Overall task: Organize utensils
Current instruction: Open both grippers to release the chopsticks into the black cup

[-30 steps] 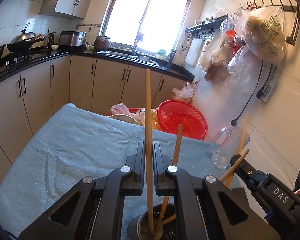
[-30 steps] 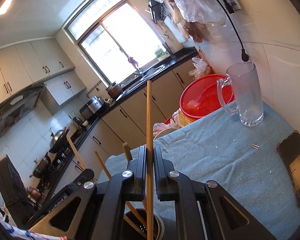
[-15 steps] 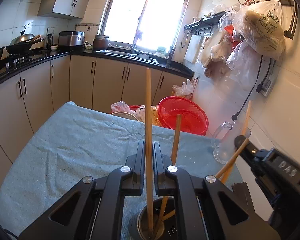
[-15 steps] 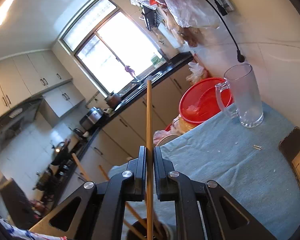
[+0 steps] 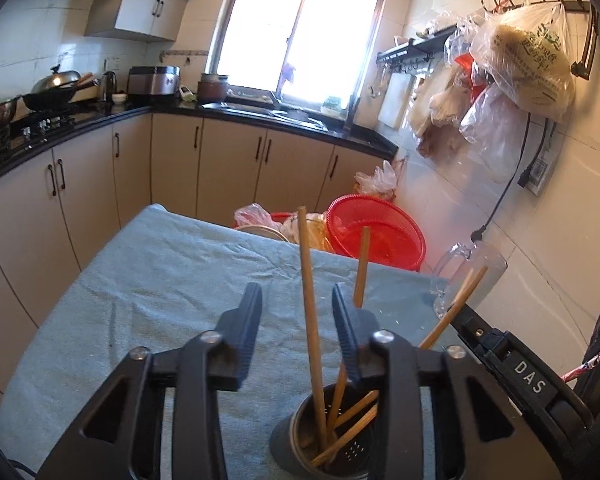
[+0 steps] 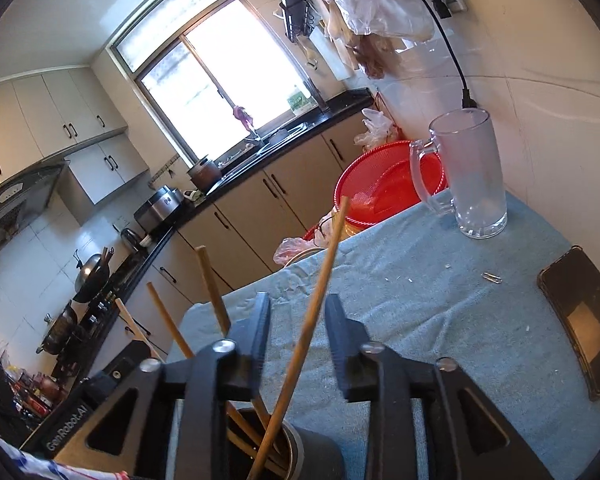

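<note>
The holder (image 5: 332, 436), a dark perforated metal cup, stood on the cloth (image 5: 148, 288) at the bottom centre of the left wrist frame, with several wooden chopsticks leaning in it. One chopstick (image 5: 310, 312) rose nearly upright through the gap of the left gripper (image 5: 296, 316), whose jaws had just been opening and stood released, neither pad touching the stick. In the right wrist frame the holder (image 6: 288, 446) sat at the bottom edge, and a chopstick (image 6: 316, 312) slanted up to the right between the jaws of the right gripper (image 6: 296, 328); these too had just been opening and stood clear of the wood on both sides. Other sticks fanned out to the left of it. A glass mug (image 6: 470, 176) stood on the cloth at the upper right of that frame, with a red basket (image 6: 380, 188) just behind it past the table edge, and a phone (image 6: 580, 328) lay at the right edge. A cupboard (image 5: 228, 168) lined the far wall under the window (image 5: 300, 36)
</note>
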### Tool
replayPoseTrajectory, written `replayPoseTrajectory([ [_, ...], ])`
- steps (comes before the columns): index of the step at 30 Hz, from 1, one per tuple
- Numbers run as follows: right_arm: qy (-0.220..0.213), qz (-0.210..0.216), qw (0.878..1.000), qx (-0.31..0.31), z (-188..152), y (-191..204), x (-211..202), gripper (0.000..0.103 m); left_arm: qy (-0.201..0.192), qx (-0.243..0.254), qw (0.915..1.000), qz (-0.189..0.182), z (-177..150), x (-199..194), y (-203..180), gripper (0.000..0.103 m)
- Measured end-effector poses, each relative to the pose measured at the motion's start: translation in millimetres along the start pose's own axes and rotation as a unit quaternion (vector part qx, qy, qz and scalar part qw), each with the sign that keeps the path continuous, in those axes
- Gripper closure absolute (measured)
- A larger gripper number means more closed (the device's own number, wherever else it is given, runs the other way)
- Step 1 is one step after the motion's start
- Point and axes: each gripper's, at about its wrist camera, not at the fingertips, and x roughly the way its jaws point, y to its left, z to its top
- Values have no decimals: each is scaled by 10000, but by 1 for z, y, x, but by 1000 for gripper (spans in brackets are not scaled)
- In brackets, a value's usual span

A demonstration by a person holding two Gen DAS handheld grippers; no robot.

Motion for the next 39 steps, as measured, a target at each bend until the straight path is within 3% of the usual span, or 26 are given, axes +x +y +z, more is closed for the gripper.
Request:
replayPoseTrajectory([
  [14,78,-130,9997,-215,-7,-2,-35,66,44,85,9999,63,-16,-40,8,64],
  [17,172,-75,9994,-279,-7,-4,-39,61,65,118,9999,55,-21,-51,13,63],
  [24,744,501,9945,535,16,-38,3,60,143,44,9999,9,-33,-69,24,62],
  [28,1003,693,9904,644,23,-39,30,61,166,94,9998,15,-33,-68,25,62],
  [29,1033,680,9905,603,24,-39,35,62,163,107,9998,25,-33,-68,25,62],
  [31,1024,658,9915,456,27,-36,40,80,166,113,9998,30,-33,-67,26,62],
  [33,1057,748,9910,336,28,-32,42,87,182,91,9998,19,-33,-65,27,62],
  [39,804,660,9932,-533,20,1,14,88,175,200,9996,55,-37,-66,24,62],
])
